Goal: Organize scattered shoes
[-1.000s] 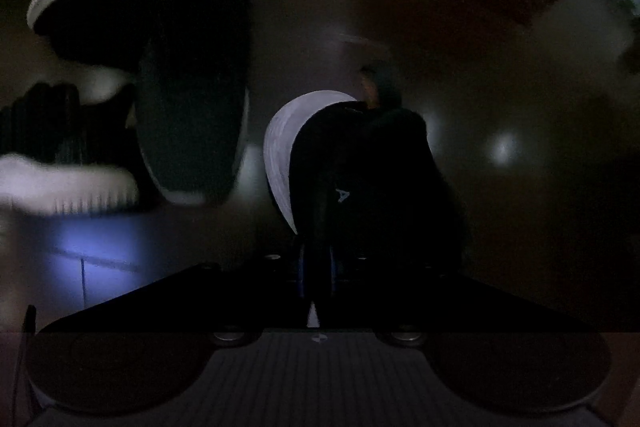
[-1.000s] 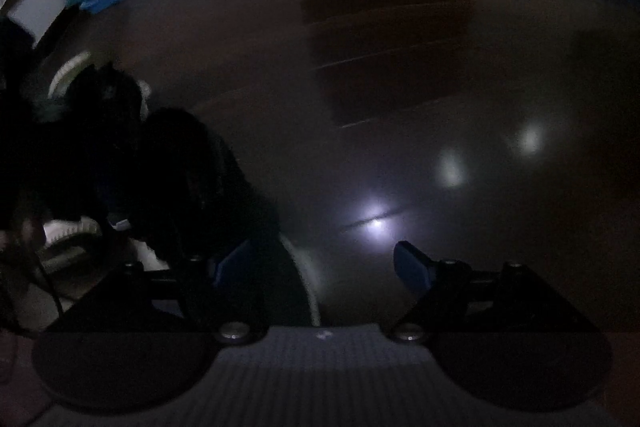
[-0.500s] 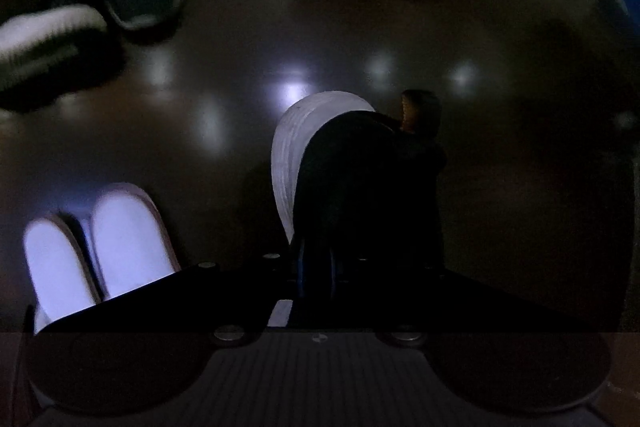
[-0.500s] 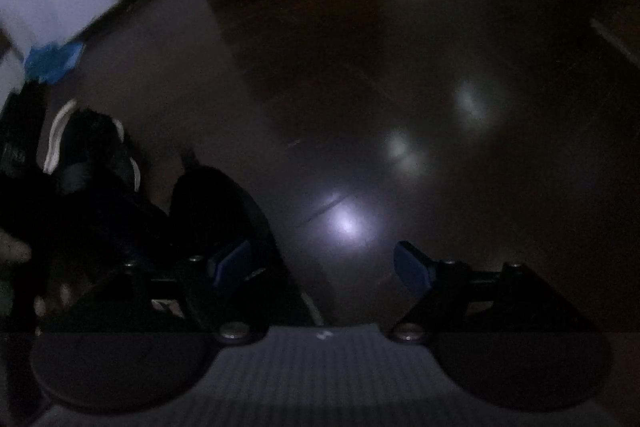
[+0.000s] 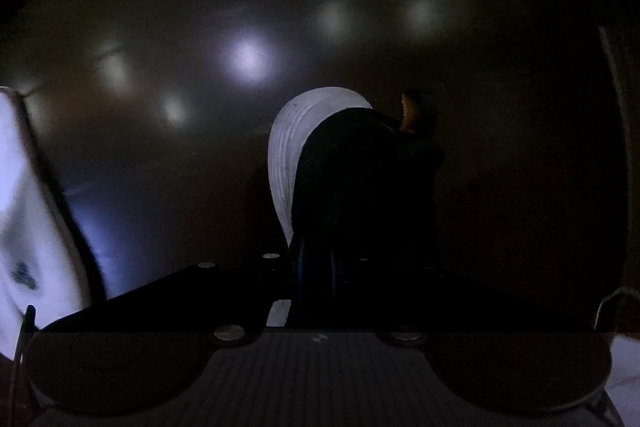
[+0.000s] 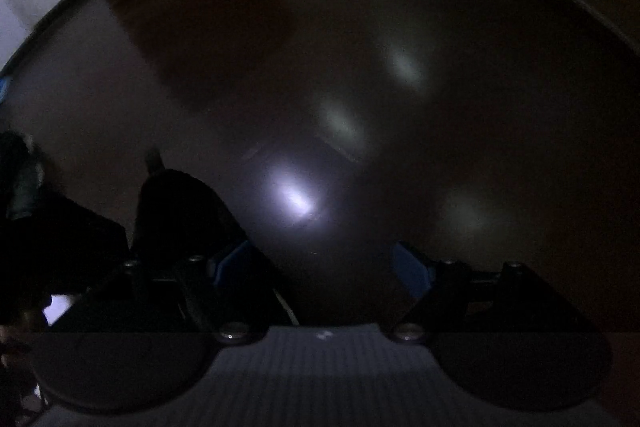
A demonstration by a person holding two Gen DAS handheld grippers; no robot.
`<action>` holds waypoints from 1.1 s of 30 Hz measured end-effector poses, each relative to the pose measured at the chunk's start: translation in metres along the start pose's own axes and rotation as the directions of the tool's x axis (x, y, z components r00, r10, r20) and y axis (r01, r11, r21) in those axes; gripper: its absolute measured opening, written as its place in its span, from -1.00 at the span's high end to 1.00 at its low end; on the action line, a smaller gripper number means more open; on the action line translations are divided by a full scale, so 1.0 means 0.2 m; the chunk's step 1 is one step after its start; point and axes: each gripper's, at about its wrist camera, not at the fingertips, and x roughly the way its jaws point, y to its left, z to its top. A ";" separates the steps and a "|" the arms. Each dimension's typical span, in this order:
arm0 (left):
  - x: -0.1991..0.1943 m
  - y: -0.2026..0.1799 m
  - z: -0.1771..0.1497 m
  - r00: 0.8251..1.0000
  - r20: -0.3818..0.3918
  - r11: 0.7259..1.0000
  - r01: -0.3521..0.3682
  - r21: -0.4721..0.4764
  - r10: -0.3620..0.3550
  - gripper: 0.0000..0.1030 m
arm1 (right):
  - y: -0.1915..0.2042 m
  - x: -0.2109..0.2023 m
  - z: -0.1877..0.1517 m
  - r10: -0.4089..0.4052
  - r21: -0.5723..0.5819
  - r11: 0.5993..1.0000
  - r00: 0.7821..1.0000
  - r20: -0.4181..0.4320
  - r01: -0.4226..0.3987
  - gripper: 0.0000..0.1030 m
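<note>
Above the dark glossy floor (image 5: pixel 160 187), I'm gripping a black shoe (image 5: pixel 360 179), white sole leftward, in the left gripper (image 5: pixel 316 267), pinched tight. Right gripper (image 6: pixel 320 263) is hanging wide apart, holding nothing, ceiling lights glaring off the floor.

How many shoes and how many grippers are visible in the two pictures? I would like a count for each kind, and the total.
Shoes: 1, the black shoe with a white sole, held sideways above the floor.
Grippers: 2, the left gripper, shut on the shoe, and the right gripper, open and empty.
Total: 3.
</note>
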 end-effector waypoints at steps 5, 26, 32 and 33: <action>0.13 -0.27 -0.10 0.999 -0.044 0.996 0.019 0.091 -0.015 0.71 | -0.17 0.00 -0.08 -0.035 0.056 0.998 0.999 -0.003 0.035 -0.57; 0.48 -0.46 -0.09 1.000 0.005 0.973 0.014 0.231 -0.016 0.46 | -0.30 0.10 -0.25 0.034 -0.075 0.997 0.999 -0.042 -0.037 -0.58; 0.24 -0.36 -0.13 0.994 0.091 0.972 0.045 0.233 -0.068 -0.19 | -0.24 0.14 -0.25 0.065 -0.153 0.986 0.996 -0.056 -0.073 -0.68; 0.23 -0.35 -0.12 0.992 0.098 0.972 0.052 0.228 -0.076 -0.27 | -0.23 0.15 -0.26 0.067 -0.158 0.985 0.996 -0.056 -0.075 -0.69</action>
